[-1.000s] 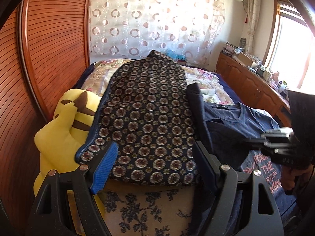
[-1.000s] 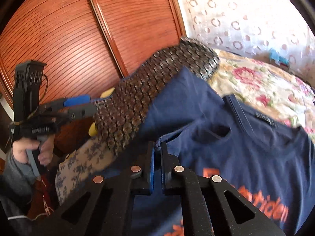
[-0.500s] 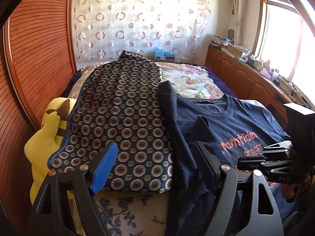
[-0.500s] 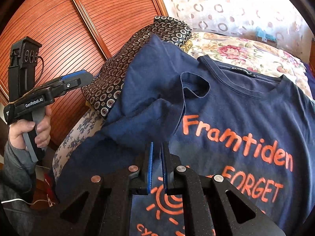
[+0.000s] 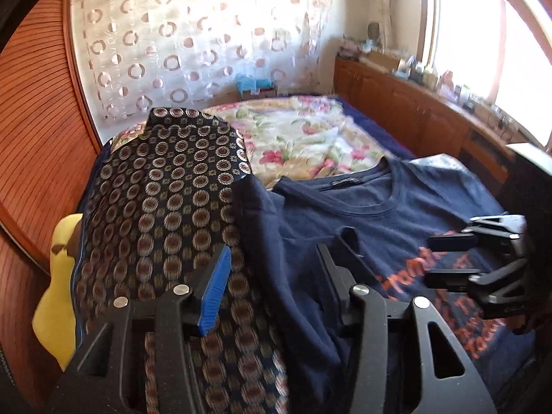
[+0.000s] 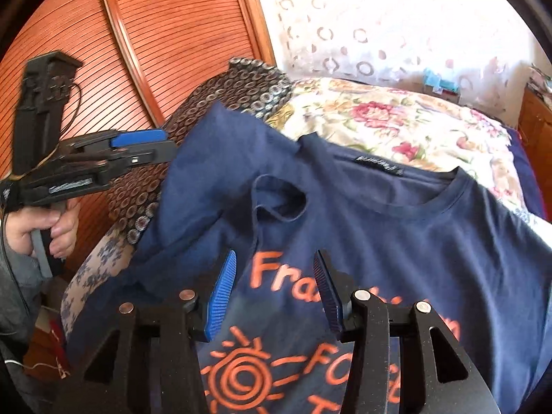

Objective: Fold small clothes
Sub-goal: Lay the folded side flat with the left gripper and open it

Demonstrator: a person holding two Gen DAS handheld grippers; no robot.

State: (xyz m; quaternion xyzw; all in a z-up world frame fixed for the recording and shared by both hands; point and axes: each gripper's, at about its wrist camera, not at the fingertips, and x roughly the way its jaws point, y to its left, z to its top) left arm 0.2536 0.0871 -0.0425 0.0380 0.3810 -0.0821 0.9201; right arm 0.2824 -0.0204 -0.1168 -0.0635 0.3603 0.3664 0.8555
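Left wrist view first: the left gripper (image 5: 272, 286) hangs over the seam where the navy T-shirt (image 5: 386, 227) meets a circle-patterned dark cushion (image 5: 165, 214), jaws closing with a fold of shirt sleeve lying in the gap, not yet pinched. That shirt is spread front-up across the near end of the bed (image 5: 310, 138), collar toward the far end, orange lettering on the chest, left sleeve flopped inward. Over on the bed's left edge, a yellow plush toy (image 5: 58, 276) peeks out from under the cushion. A floral quilt (image 5: 303, 134) covers the far half. Behind it, a sheer curtain with ring patterns (image 5: 193, 45) glows with daylight; a slatted wooden wardrobe door (image 5: 38, 131) runs up the left side, and a low wooden cabinet (image 5: 407, 103) crowded with small items sits beneath the bright window (image 5: 483, 34) on the right.

Right wrist view now: the right gripper (image 6: 274, 286) is opening above the shirt's orange print, blue pads (image 6: 220, 293) apart and clear of the fabric, grasping nothing. A hand (image 6: 45, 231) in a grey sleeve grips the other tool's handle at the left.
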